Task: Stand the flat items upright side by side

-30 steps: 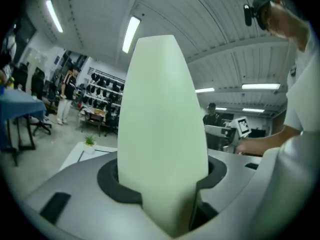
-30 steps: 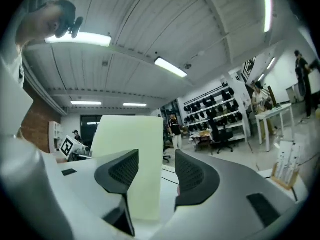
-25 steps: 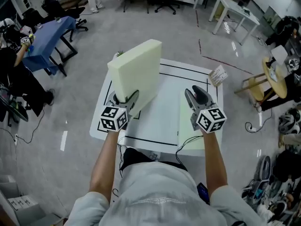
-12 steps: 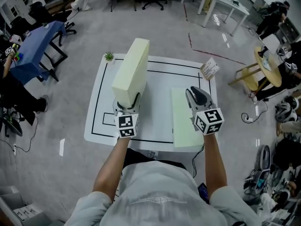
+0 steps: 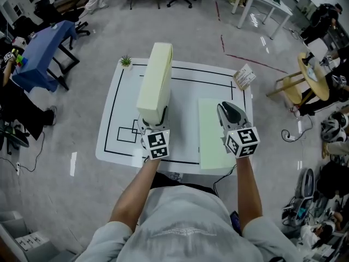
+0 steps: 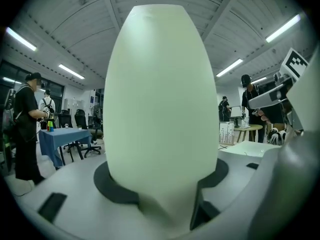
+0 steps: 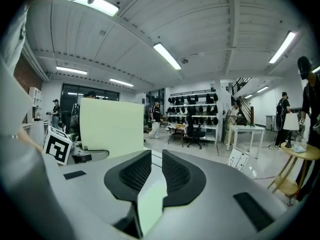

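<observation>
Our left hand-held gripper clamps the upright foam slab mid-frame. Our right hand-held gripper, jaws just closing, nearly together and empty, hangs over the flat slab. Likely light and squashy, so we take its near edge.

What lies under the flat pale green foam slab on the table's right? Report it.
The white table with black lines shows around the flat pale green foam slab; anything directly beneath is covered.
</observation>
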